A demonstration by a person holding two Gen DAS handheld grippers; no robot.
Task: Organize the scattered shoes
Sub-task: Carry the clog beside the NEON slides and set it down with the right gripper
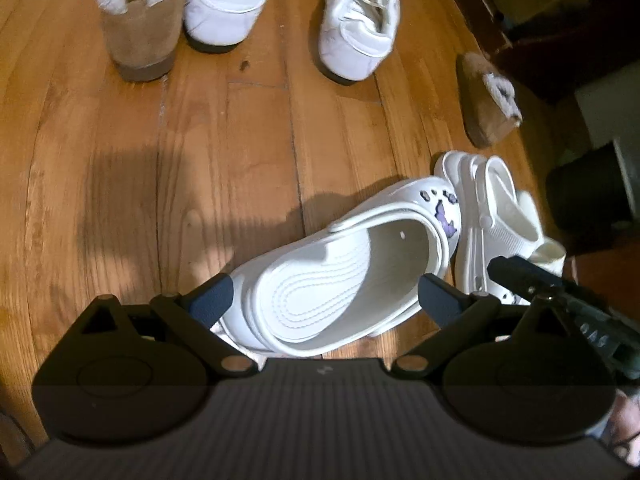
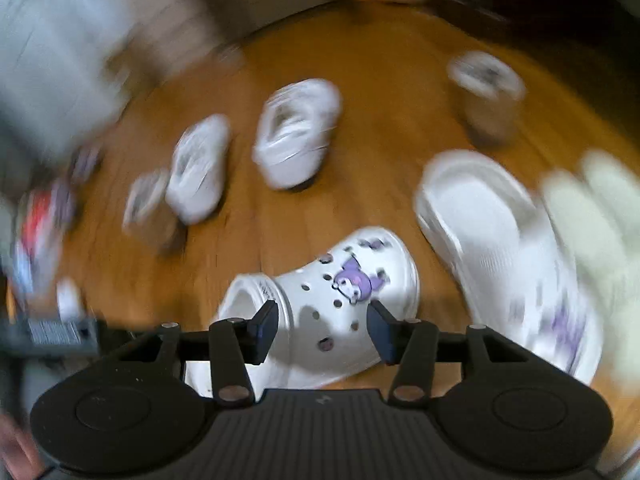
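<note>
Left wrist view, left gripper (image 1: 324, 300): we find its jaws spread wide on either side of a white clog (image 1: 340, 272); whether the pads touch it we cannot tell.
Second clog (image 1: 496, 216): just beside the first, to its right, on the wooden floor (image 1: 160, 160).
Sneakers: we count two white ones, (image 1: 224, 0) and (image 1: 360, 24), well apart from the clogs.
Boots: a tan fleece-lined boot (image 1: 136, 24) upright, touching one sneaker; another (image 1: 488, 100) lying on its side.
Right wrist view, right gripper (image 2: 322, 330): we see its jaws parted over a charm-studded clog (image 2: 332, 296), pads clear of it.
Remainder: we note heavy blur; the other shoes show on the floor beyond.
</note>
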